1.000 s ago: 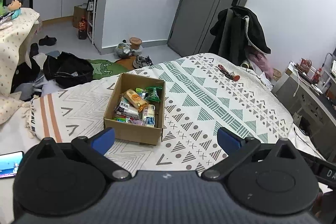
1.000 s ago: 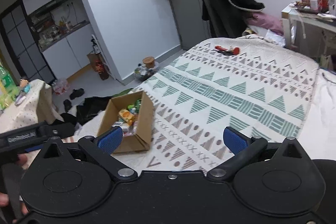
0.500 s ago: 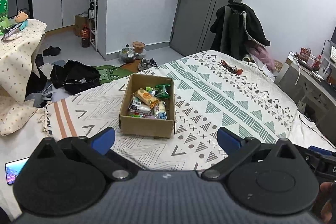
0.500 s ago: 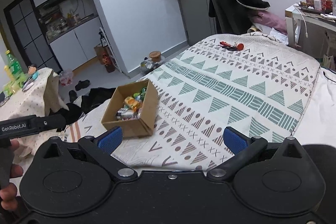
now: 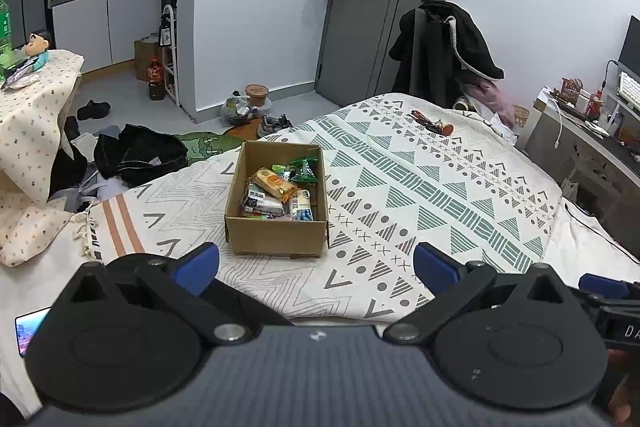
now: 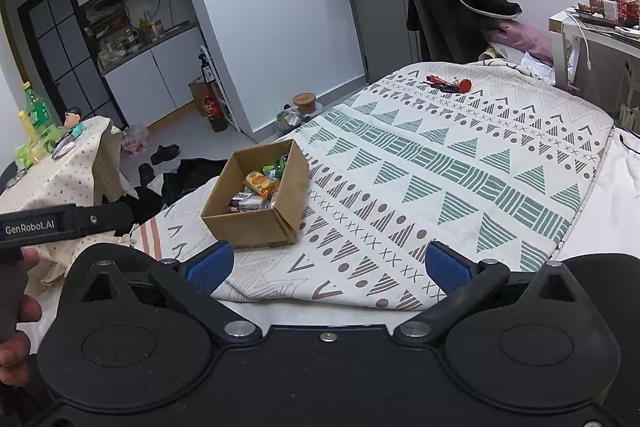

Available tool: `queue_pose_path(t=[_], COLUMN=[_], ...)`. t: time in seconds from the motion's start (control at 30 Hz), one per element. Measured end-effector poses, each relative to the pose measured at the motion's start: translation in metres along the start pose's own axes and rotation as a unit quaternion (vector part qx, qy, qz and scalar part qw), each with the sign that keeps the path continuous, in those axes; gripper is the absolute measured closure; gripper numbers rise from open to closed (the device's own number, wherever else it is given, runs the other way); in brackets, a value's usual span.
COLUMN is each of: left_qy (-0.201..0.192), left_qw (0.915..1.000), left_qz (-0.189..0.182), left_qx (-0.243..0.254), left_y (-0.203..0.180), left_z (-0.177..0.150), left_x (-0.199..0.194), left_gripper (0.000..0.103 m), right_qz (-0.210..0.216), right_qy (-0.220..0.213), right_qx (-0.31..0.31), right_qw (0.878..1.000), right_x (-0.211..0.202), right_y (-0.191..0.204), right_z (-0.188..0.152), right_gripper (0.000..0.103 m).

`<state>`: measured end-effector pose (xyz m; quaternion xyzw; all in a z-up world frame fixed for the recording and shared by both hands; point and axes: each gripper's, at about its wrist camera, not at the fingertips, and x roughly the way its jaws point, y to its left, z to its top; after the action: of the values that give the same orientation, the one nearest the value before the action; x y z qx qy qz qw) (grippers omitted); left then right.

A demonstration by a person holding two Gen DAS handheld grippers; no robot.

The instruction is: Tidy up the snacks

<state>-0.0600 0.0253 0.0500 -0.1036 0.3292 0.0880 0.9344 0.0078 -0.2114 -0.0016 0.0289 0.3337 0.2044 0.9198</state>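
Left wrist: keys (image 5: 432, 123) beyond snack box (image 5: 276, 223), path unobstructed.

The left gripper (image 5: 316, 265) was held out level, its two blue-padded fingers (image 5: 198, 265) spread wide apart with nothing between them. The right gripper (image 6: 328, 267) sat alongside in the same way, fingers (image 6: 446, 267) far apart and empty. From the right wrist view the left gripper's black body showed at the left edge, with the person's left hand (image 6: 16, 323) wrapped around its handle. At the right edge of the left wrist view, one blue finger tip (image 5: 602, 287) of the right gripper poked in.
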Motion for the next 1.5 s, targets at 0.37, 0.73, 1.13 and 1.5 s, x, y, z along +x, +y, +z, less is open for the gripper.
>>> queue_pose_path(t=[0.37, 0.73, 1.13, 1.5], left_qy=[0.003, 0.003, 0.004, 0.004], left_qw=[1.0, 1.0, 1.0, 1.0], left_qz=[-0.008, -0.009, -0.009, -0.008], left_qx=[0.004, 0.002, 0.0, -0.001], left_y=[-0.0063, -0.0063, -0.0064, -0.0062], left_z=[-0.0013, -0.0018, -0.0033, -0.0032], left_x=[0.0022, 0.001, -0.0005, -0.0007], left_gripper=[0.0, 0.0, 0.0, 0.0], right_qz=[-0.004, -0.001, -0.003, -0.006], right_qy=[0.002, 0.001, -0.001, -0.001], right_qx=[0.01, 0.005, 0.005, 0.004], right_qw=[1.0, 1.0, 1.0, 1.0], right_x=[0.0043, 0.0016, 0.0002, 0.0004], right_y=[-0.0043, -0.0024, -0.0005, -0.0005], right_z=[0.0008, 0.001, 0.0012, 0.0009], right_gripper=[0.0, 0.0, 0.0, 0.0])
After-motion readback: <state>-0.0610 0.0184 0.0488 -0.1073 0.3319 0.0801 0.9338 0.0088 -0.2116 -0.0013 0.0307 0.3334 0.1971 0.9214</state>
